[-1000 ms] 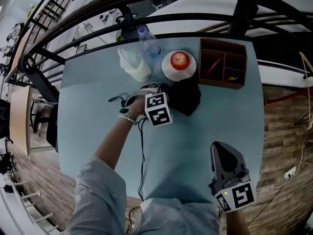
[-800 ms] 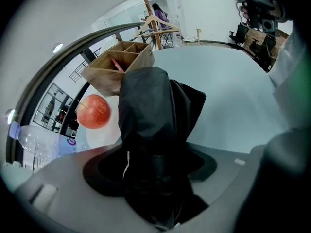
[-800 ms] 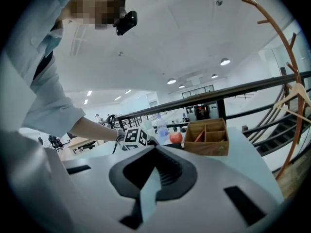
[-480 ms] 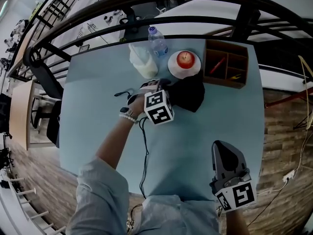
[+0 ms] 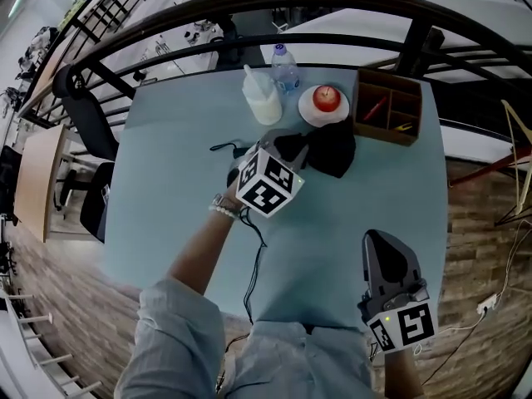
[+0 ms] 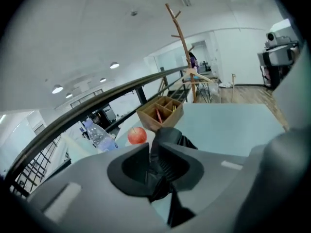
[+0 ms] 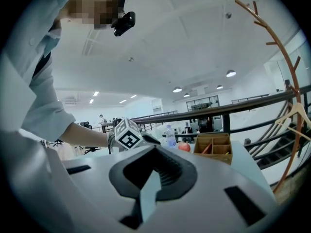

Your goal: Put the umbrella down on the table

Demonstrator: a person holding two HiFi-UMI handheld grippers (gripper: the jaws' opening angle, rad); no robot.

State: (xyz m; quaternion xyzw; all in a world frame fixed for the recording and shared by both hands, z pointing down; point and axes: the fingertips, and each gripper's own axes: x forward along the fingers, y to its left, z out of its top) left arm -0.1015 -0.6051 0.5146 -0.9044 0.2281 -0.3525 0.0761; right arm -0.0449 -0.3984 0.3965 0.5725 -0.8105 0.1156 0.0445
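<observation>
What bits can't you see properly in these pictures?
- Umbrella: in the head view the left claw's marker cube covers its near end; that claw has just closed on black fabric, but which part is unclear.
- Bottle label: too small to read in any view.
- Wooden organizer's contents: tiny red and yellow bits, head view.
- Table's near edge: behind the person's sleeve, head view.

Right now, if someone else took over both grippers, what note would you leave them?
Left gripper: jaws have just been closing and now pinch the black umbrella fabric.
Right gripper: shut, empty, over the table at its near edge.
Umbrella: beside the plate with the apple; unclear whether it is clear of the table.
Done: grasp. Left: set it on bare table, release.
</observation>
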